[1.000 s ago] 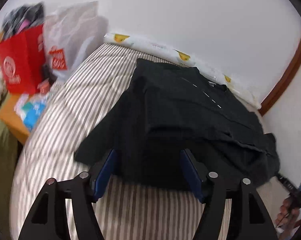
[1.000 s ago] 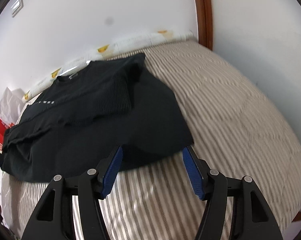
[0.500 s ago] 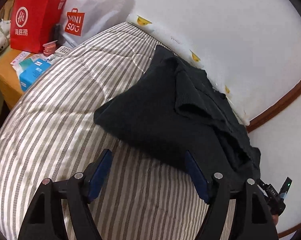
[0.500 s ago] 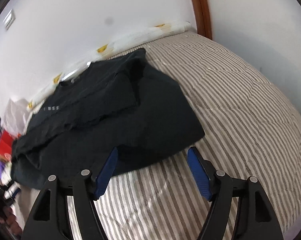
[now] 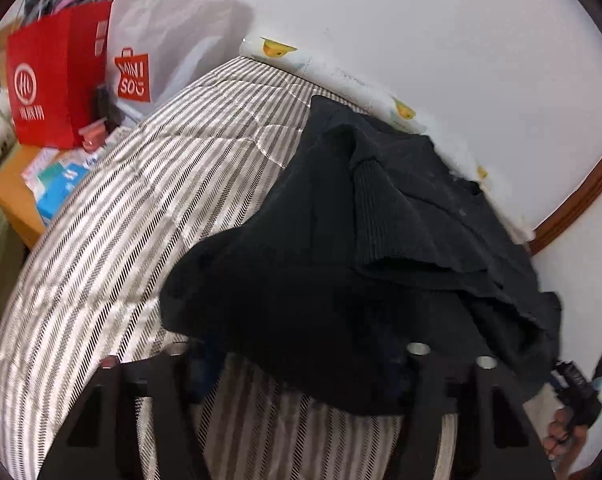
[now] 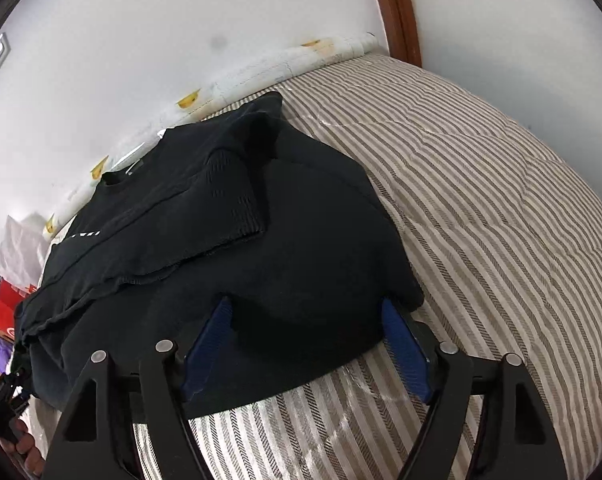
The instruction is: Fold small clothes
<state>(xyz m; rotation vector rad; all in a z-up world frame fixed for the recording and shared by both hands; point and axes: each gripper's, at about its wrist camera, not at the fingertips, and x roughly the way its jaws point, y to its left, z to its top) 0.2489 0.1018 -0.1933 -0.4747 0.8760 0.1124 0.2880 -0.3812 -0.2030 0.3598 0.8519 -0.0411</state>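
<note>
A black knit top (image 5: 341, 248) lies on the striped bed, its sleeves folded in over the body. The near hem drapes over my left gripper (image 5: 301, 356) and hides most of its blue pads. Those jaws are closing with the hem between them, and a wide gap still shows. In the right wrist view the same black top (image 6: 241, 240) reaches my right gripper (image 6: 307, 320). Its blue pads (image 6: 405, 348) straddle the hem near the right corner. These jaws are opening, apart from the cloth that lies between them.
The striped quilt (image 6: 481, 200) stretches right toward a white wall and brown door frame (image 6: 397, 8). A red paper bag (image 5: 57, 80) and a white shopping bag (image 5: 161, 40) stand at the bed's far left, beside a low orange table (image 5: 17, 200) with small boxes. A duck-print roll (image 5: 341, 76) lines the wall.
Both grippers have come forward to the top's near hem. The cloth now covers the left fingertips and those jaws have narrowed. The right jaws have widened around the hem.
</note>
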